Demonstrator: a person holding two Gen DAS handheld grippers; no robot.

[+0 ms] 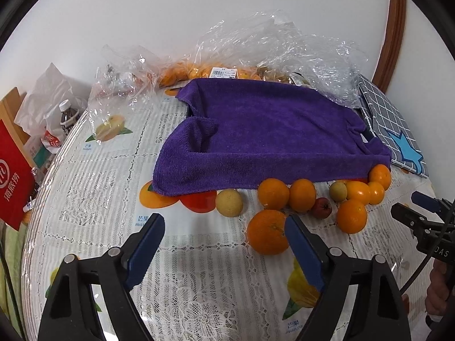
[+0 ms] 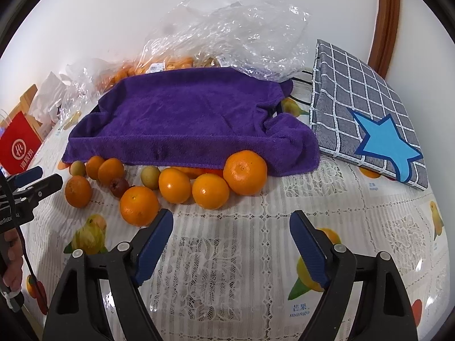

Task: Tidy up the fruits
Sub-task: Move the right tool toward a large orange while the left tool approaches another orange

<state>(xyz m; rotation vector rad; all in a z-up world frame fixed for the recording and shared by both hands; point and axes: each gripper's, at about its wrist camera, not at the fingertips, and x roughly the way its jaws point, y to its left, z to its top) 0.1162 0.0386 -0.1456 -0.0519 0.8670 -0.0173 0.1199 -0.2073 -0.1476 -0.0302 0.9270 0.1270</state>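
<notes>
Hovering over the lace tablecloth (image 1: 199,270) with jaws spread wide and holding nothing, the left gripper (image 1: 224,244) has the nearest orange (image 1: 267,231) at about one o'clock, touching or just beside its right finger; the right gripper (image 2: 231,238), equally wide and empty, sees the fruit row at eleven o'clock. The orange is round, glossy, with no long axis, and sits in front of the purple towel (image 1: 270,136), which probably covers a tray.
</notes>
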